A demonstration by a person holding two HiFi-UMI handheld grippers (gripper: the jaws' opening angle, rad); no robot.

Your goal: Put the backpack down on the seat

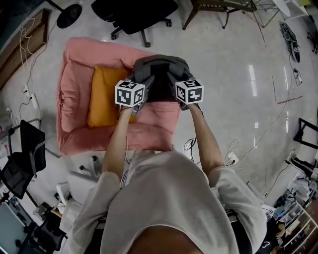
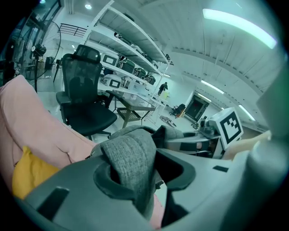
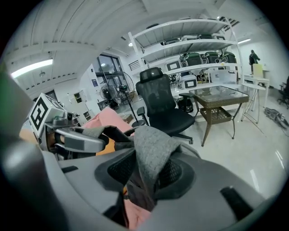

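A flat grey strap [image 2: 131, 158] is seen lying loose between the jaws of the left hand-held gripper [image 2: 151, 164]. The jaws are held partly apart: the strap is draped over the hollow of one jaw, and a dark gap is shown at the other. The right hand-held gripper [image 3: 149, 173] is likewise partly open. A second strap [image 3: 151, 146] is hung down through its gap, with mesh pads [image 3: 174, 173] exposed on either side of it, so neither strap is pinched.

A white cube is carried on each gripper, the left cube [image 1: 130, 93] and the right cube [image 1: 189, 92]. Every visible face is printed with a black-and-white square marker pattern.

In the head view, the backpack [image 1: 160, 67] is found at 12 o'clock from the two grippers, just beyond their tips. It is made of dark grey, felt-like cloth, rounded along the top, with a darker panel down its middle. It is set on the pink padded seat [image 1: 79, 69], towards the seat's 2 o'clock corner, against the raised back. An orange cushion [image 1: 104, 94] is laid on the seat just beside the backpack, at its 9 o'clock.

The seat is placed on a pale, glossy floor [image 1: 223, 59]. A black office chair [image 1: 136, 12] is stood at 12 o'clock beyond the seat, and cables [image 1: 268, 124] are trailed across the floor at 4 o'clock. In the right gripper view, white shelving [image 3: 198, 45] loaded with equipment is seen along the wall, with a brown-framed, glass-topped table [image 3: 219, 101] stood before it.
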